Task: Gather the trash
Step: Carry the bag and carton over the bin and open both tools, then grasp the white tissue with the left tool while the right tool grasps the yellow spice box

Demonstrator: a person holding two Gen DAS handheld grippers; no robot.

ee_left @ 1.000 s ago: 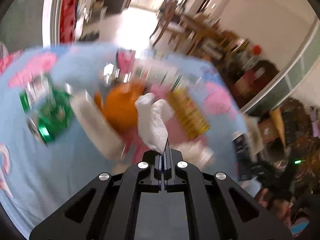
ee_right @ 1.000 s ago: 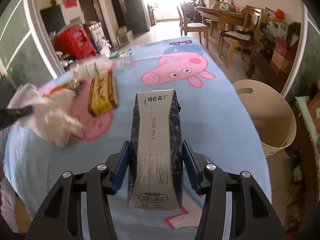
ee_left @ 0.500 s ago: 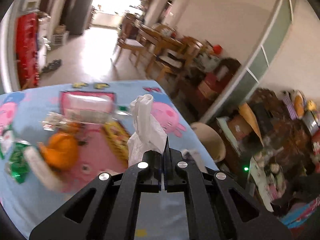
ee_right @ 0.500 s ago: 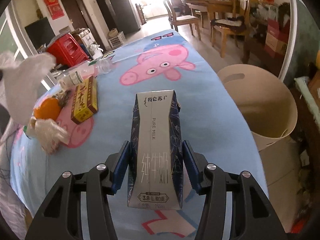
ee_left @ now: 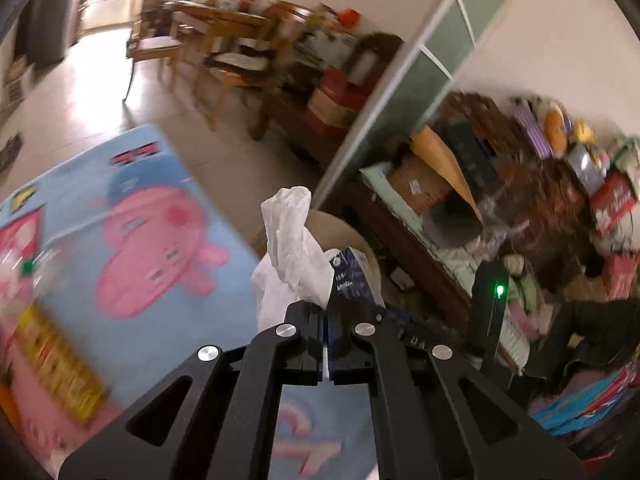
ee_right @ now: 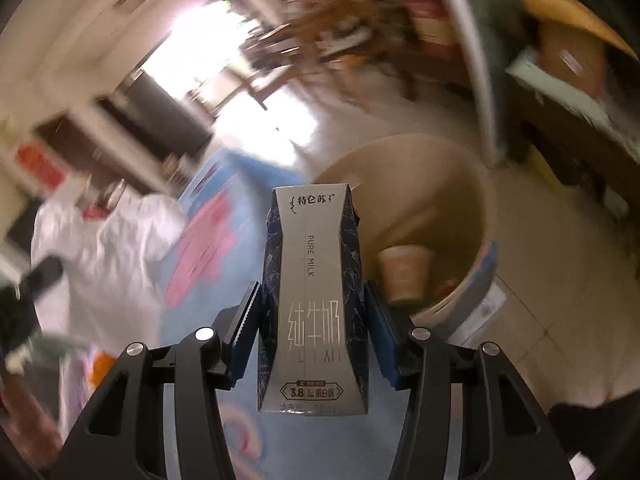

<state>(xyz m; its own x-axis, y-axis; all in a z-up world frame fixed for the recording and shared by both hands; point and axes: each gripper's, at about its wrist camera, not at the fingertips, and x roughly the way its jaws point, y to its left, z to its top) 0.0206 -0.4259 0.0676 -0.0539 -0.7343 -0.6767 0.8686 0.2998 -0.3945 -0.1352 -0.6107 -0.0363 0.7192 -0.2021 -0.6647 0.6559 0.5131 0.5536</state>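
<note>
Between the two fingers of the right gripper (ee_right: 314,320) a milk carton (ee_right: 312,300) is clamped upright by its sides, its top reaching well past the fingertips. Just beyond the carton a beige bin (ee_right: 472,184) is seen standing on the floor beside the blue tablecloth (ee_right: 224,184), with a paper cup (ee_right: 404,274) lying inside it. The left gripper (ee_left: 326,312) is closed tightly on a crumpled white plastic bag (ee_left: 290,248), which rises above the fingertips. Behind the bag, the bin's rim (ee_left: 344,232) and the carton (ee_left: 354,276) are partly seen. A yellow box (ee_left: 60,364) lies blurred on the tablecloth (ee_left: 224,288).
</note>
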